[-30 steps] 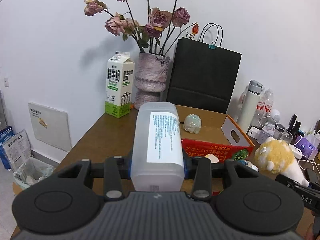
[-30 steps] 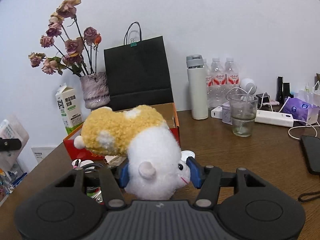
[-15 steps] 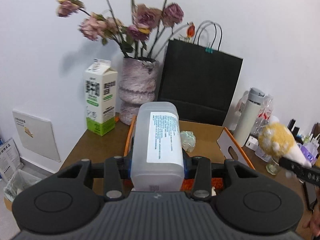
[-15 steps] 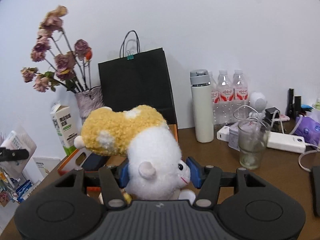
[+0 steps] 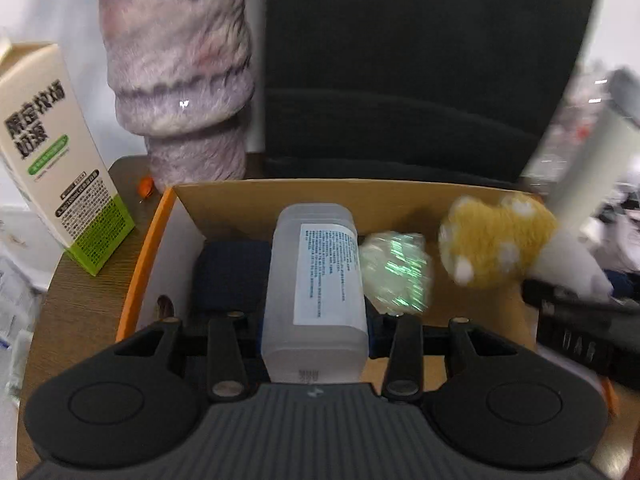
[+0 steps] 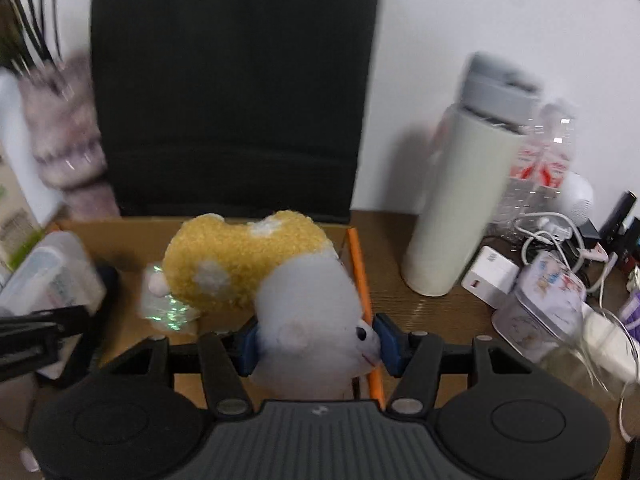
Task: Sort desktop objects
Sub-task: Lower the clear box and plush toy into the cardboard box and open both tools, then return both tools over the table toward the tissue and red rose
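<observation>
Two grippers hang side by side above one open cardboard box with an orange rim (image 5: 138, 276), each angled down into it with its load, which reads as a pair of items about to be dropped in together.

Furthest left on the brown wooden desk (image 5: 80, 312), outside the box, stand a white and green milk carton (image 5: 60, 184) and a mottled pink-grey ceramic vase (image 5: 180, 68); they look like fixtures of the desk rather than things to sort. A black paper bag (image 5: 420, 68) leans behind the box.

Next comes the left gripper (image 5: 316, 332), its blue pads clamped on the flat sides of a translucent white plastic case with a printed label (image 5: 316, 280). Gripping it near the lower end leaves its long body pointing ahead into the box, over a dark blue object (image 5: 228, 272) lying on the floor there. Just right of it inside the box lies a pale green translucent figurine (image 5: 396, 272), blurred.

Then the right gripper (image 6: 316, 344) pinches the white lower body of a yellow and white plush toy (image 6: 248, 264), which squashes softly between the pads. It hovers over the box's right rim, so a nudge leftward would be wise before release.

Right of the box stand a cream flask with a grey lid (image 6: 460, 200) and a tangle of white chargers and cables (image 6: 540, 248).
</observation>
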The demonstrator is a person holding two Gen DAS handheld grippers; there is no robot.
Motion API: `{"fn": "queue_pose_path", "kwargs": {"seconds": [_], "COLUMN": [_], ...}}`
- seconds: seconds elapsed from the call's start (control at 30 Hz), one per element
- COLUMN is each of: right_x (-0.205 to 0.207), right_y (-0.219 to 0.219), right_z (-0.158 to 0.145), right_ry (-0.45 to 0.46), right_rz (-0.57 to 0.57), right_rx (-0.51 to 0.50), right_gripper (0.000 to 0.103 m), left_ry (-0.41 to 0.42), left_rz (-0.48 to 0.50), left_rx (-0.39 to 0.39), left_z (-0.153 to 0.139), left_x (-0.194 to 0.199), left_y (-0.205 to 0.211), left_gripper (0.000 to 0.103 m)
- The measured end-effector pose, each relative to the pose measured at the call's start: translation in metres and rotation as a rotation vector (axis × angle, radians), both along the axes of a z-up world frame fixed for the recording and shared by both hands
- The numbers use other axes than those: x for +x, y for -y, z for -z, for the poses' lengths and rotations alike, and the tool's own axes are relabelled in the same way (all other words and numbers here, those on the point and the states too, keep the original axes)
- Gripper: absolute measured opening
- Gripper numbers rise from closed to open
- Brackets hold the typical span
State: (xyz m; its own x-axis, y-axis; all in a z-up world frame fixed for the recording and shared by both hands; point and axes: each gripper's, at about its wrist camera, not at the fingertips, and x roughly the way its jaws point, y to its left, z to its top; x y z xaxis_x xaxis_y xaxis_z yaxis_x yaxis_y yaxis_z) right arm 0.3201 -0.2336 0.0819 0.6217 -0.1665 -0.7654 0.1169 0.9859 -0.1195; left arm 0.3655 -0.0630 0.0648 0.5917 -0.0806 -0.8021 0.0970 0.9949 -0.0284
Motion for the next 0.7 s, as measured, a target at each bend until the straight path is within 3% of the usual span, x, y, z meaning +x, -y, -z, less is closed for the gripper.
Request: {"fn": "queue_pose_path", "kwargs": {"seconds": [0.13,0.23,0.3,0.33,0.43,0.5,0.6,0.67,0.7], "right_x": [0.023,0.032,0.030,0.028,0.008,-0.013,-0.060,-0.096,-0.111], "right_y": [-0.022,-0.029,-0.032,-0.032,-0.021,-0.010,0.002,0.007,0.009], "right_z": [0.022,0.036,0.043,0.043,0.025,0.004,-0.024,-0.035,-0.037], "right_ry": [-0.038,-0.077,-0.083,-0.079,-0.039,0.016,0.100,0.153,0.174], "right_rz": [0.005,-0.004,-0.029,-0.042,-0.052,-0.046,-0.032,-0.040,-0.049], "right_rx": [-0.211,-0.271,-0.310,-0.315,-0.205,-0.089,0.023,0.074,0.094], "right_gripper": [0.058,0.064,0.065,0.065,0.065,0.066,0.078,0.090,0.091], "left_ry": [-0.028,-0.004,0.033,0.056,0.143,0.186,0.187,0.191,0.209], "left_rz": [0.005,0.019,0.033,0.041,0.073,0.084,0.109,0.110,0.104], "left_rx": [0.027,-0.014,-0.008,0.000,0.008,-0.030,-0.153,-0.261,-0.300], "left_z": [0.013,0.011,0.002,-0.005,-0.033,-0.053,-0.076,-0.088,-0.092], "left_x": [0.021,0.014,0.001,-0.005,-0.034,-0.060,-0.097,-0.122,-0.137], "left_y": [0.004,0.000,-0.004,-0.006,-0.014,-0.025,-0.047,-0.066,-0.075], "left_gripper": [0.043,0.052,0.063,0.064,0.071,0.083,0.093,0.093,0.095]}}
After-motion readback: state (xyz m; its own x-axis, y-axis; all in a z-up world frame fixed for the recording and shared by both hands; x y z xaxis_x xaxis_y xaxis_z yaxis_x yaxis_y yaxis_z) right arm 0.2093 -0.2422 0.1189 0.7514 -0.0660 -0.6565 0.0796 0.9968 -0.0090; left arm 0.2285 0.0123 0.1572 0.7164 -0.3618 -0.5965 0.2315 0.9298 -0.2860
